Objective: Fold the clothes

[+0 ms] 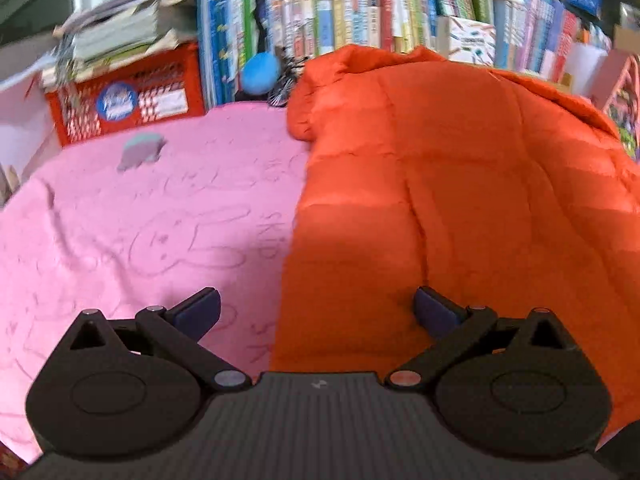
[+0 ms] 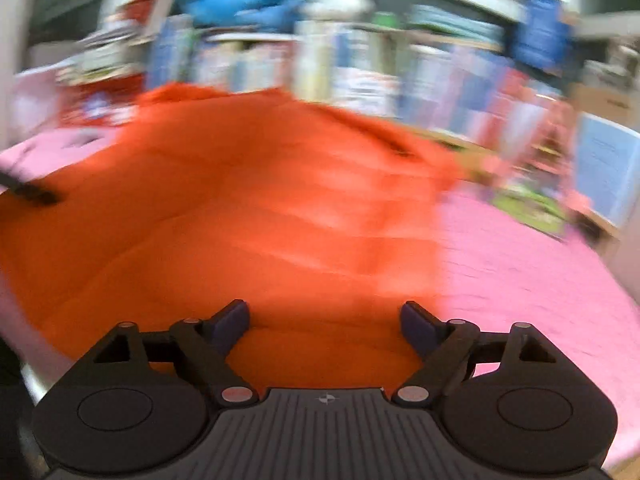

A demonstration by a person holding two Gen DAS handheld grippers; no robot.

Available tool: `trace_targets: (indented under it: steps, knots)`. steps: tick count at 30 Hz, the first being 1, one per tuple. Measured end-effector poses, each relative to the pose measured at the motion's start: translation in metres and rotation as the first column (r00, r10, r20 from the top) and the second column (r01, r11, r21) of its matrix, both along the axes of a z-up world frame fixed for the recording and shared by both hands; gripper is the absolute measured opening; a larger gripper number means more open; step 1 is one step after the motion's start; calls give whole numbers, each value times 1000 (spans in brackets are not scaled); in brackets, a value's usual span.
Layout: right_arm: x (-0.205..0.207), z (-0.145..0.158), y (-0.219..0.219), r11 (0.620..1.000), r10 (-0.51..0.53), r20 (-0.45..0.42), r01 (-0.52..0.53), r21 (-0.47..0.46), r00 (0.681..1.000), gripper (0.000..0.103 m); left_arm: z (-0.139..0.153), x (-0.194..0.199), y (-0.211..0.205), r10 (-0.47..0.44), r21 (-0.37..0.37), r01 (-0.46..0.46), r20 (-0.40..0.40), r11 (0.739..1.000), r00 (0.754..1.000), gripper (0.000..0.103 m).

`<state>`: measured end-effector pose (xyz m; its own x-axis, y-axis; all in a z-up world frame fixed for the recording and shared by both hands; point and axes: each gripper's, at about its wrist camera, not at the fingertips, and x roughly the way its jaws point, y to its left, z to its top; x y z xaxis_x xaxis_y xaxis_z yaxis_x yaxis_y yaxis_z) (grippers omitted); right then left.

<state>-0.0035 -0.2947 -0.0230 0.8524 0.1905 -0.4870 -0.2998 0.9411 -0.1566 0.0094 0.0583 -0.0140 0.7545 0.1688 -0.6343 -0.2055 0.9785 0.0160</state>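
Orange puffy jacket lies spread flat on a pink sheet, which has little bunny drawings on it. From the left wrist view, the jacket fills the side from 12 o'clock round to 4 o'clock, and its straight edge runs down the middle. Spread out like this, it looks ready for folding, because flat clothes fold more neatly. The left gripper has its jaws wide apart and holds nothing. It hangs right over the jacket's edge, one finger above the pink sheet and one above the orange cloth, maybe so it can pinch that edge next. The right gripper is also open with nothing in it, and the orange cloth lies below its fingers. Its picture is very blurry, so small things are hard to make out there. At 9 o'clock in that view a dark thing pokes over the jacket; I cannot tell what it is. Behind the jacket, at 12 o'clock, stand rows of books, and a red crate sits at 10 o'clock.
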Motion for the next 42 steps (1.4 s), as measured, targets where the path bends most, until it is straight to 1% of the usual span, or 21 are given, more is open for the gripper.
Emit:
trace_targets:
  steps: [1, 4, 6, 7, 9, 10, 11, 13, 16, 17, 19, 22, 24, 28, 30, 32, 33, 35, 37, 39, 42]
  knots:
    - [0, 4, -6, 999, -47, 23, 47, -1, 999, 82, 2, 1, 4, 8, -18, -8, 4, 1000, 1000, 103]
    - [3, 13, -6, 996, -94, 107, 94, 8, 990, 82, 19, 10, 5, 25, -54, -23, 38, 998, 999, 103]
    - [10, 21, 4, 996, -76, 125, 69, 56, 989, 83, 31, 15, 2, -6, -76, 14, 99, 997, 995, 103]
    - [14, 24, 10, 996, -51, 124, 40, 85, 991, 86, 36, 17, 0, -31, -81, 42, 139, 996, 990, 103]
    - [25, 30, 27, 990, 24, 117, -41, 138, 993, 97, 38, 18, -5, -110, -74, 133, 251, 988, 962, 103]
    - [29, 29, 38, 985, 62, 113, -79, 150, 992, 103, 35, 22, -6, -125, -82, 149, 243, 985, 962, 103]
    - [33, 29, 49, 980, 100, 109, -117, 163, 989, 103, 33, 27, -7, -140, -89, 165, 234, 982, 962, 103]
    - [40, 26, 71, 978, 142, 98, -155, 138, 985, 103, 27, 35, -9, -167, -107, 193, 214, 975, 962, 103]
    - [53, 15, 96, 974, 196, 36, -199, 112, 980, 103, 5, 50, 0, -104, -203, 111, 46, 973, 994, 103]
    - [56, 10, 100, 970, 213, 3, -211, 117, 977, 103, -4, 49, 2, -81, -199, 82, 15, 977, 997, 103]
    - [59, 1, 104, 969, 224, -45, -218, 113, 973, 103, -12, 35, 1, -101, -136, 106, 40, 985, 994, 103]
    - [58, -4, 91, 981, 178, -62, -172, 84, 982, 103, -20, 14, -6, -128, -66, 132, 65, 989, 990, 103]
    - [59, -4, 73, 983, 163, -85, -155, 99, 983, 103, -21, 2, -10, -126, -59, 130, 67, 990, 990, 103]
    - [62, -4, 39, 1000, 15, -90, -13, 29, 996, 103, -16, -13, -14, -144, -66, 147, 42, 987, 989, 103]
    - [63, 0, 20, 997, -71, -96, 72, 14, 993, 103, -12, -20, -9, -184, -104, 185, 19, 977, 983, 103]
    - [63, 7, 5, 990, -141, -96, 143, 14, 985, 103, -3, -17, 9, -200, -212, 199, 18, 957, 980, 103]
    - [62, 11, -4, 985, -165, -96, 168, 27, 982, 103, 7, -9, 19, -173, -227, 179, 47, 957, 984, 103]
    - [59, 20, -16, 982, -153, -79, 160, 96, 985, 103, 28, 7, 37, -118, -253, 141, 106, 957, 987, 103]
    - [63, 30, -18, 978, -133, -64, 141, 154, 989, 103, 52, 38, 33, -96, -165, 128, 190, 978, 977, 103]
    - [71, 35, -7, 979, -100, -48, 107, 171, 994, 103, 68, 78, 20, -85, -56, 103, 264, 993, 961, 103]
    - [83, 37, 21, 984, -15, -27, 20, 175, 1000, 103, 77, 148, 1, -85, 63, 70, 266, 996, 960, 103]
